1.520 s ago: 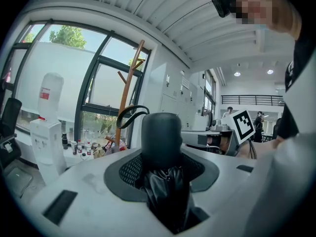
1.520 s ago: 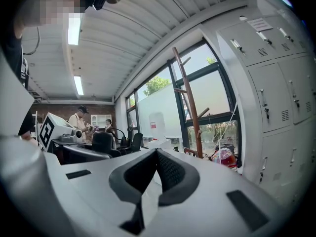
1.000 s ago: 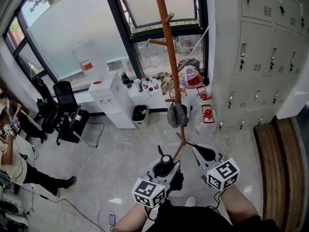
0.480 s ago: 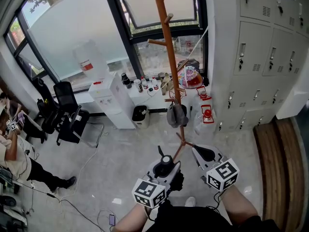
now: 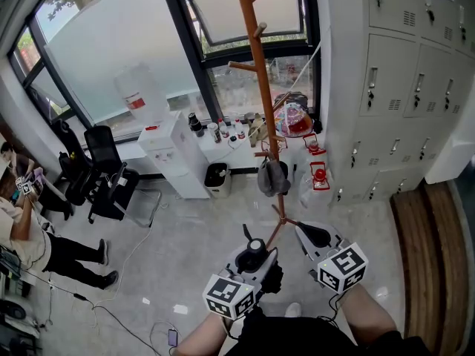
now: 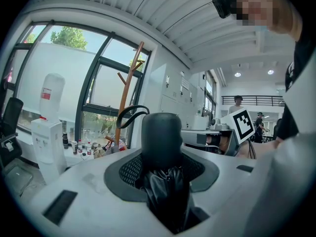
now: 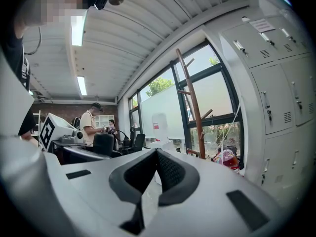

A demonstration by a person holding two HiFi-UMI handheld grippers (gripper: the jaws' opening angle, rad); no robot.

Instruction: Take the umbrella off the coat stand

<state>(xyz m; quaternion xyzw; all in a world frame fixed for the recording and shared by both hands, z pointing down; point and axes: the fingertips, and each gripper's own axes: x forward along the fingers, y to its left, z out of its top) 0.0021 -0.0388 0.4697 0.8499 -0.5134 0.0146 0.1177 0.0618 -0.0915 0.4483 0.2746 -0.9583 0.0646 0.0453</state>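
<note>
The brown wooden coat stand (image 5: 260,87) rises straight ahead, with a grey cloth item (image 5: 272,176) hanging low on it. The stand also shows in the left gripper view (image 6: 127,93) and the right gripper view (image 7: 193,102). My left gripper (image 5: 256,262) is shut on a folded black umbrella (image 6: 161,137). Its round handle sticks out past the jaws, and its strap loop (image 6: 129,115) curls upward. The umbrella (image 5: 255,247) hangs clear of the stand, near its feet. My right gripper (image 5: 315,236) is beside it, shut with nothing between its pads (image 7: 168,174).
Grey lockers (image 5: 401,87) line the right wall. A white water dispenser (image 5: 174,154) and a black bin (image 5: 216,175) stand under the window. An office chair (image 5: 104,169) and a person (image 5: 30,236) are at the left. Cables (image 5: 111,273) trail across the floor.
Both grippers and the umbrella have kept still. The person at the far left has shifted position.
</note>
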